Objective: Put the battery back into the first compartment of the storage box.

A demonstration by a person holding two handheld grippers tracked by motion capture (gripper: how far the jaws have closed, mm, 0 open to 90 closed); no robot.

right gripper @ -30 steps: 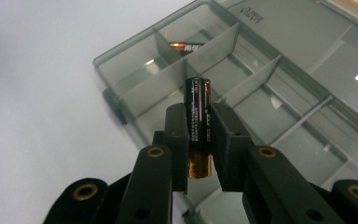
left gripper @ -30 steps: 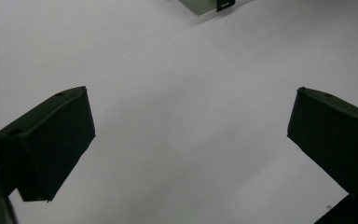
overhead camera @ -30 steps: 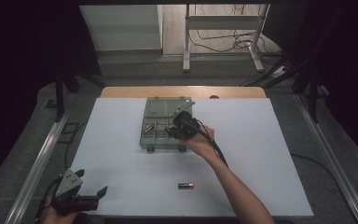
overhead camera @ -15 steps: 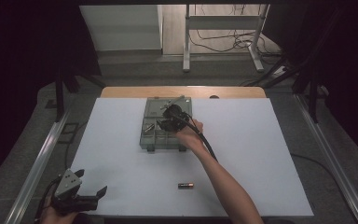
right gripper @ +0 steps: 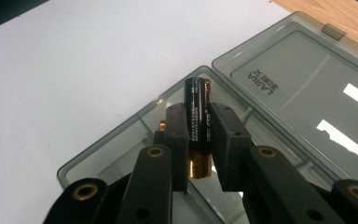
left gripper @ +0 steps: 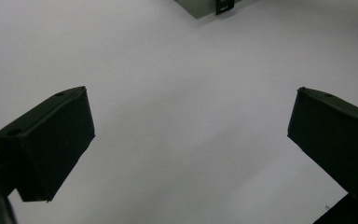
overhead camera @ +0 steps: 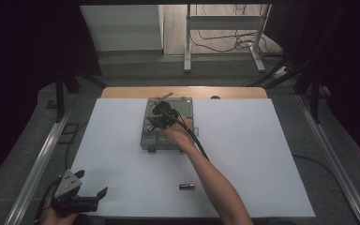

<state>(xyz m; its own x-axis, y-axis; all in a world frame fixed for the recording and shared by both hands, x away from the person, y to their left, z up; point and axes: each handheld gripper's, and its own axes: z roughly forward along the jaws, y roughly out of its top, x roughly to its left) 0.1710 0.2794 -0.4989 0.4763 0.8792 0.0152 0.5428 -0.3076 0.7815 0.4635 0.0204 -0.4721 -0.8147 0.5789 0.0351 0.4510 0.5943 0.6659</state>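
Note:
A grey see-through plastic case (overhead camera: 183, 112) lies open on the white mat, its lid (right gripper: 303, 79) folded back. My right gripper (right gripper: 199, 128) hovers over the case's tray, shut on a black battery (right gripper: 197, 112) with a copper end that stands up between the pads. From above, that gripper (overhead camera: 161, 115) sits over the case's middle. A second battery (overhead camera: 186, 186) lies loose on the mat near the front edge. At the front left corner my left gripper (overhead camera: 86, 194) rests with jaws wide open and nothing between them, and in its own view the left gripper (left gripper: 186, 140) faces bare mat.
The white mat (overhead camera: 262, 154) covers most of the table, with a wooden strip (overhead camera: 225, 92) at the back. Metal rails (overhead camera: 37, 164) run along both sides. A table frame and cables stand on the floor beyond.
My right gripper has carried the battery leftward and farther back over the open case. The left gripper and the loose battery have stayed put.

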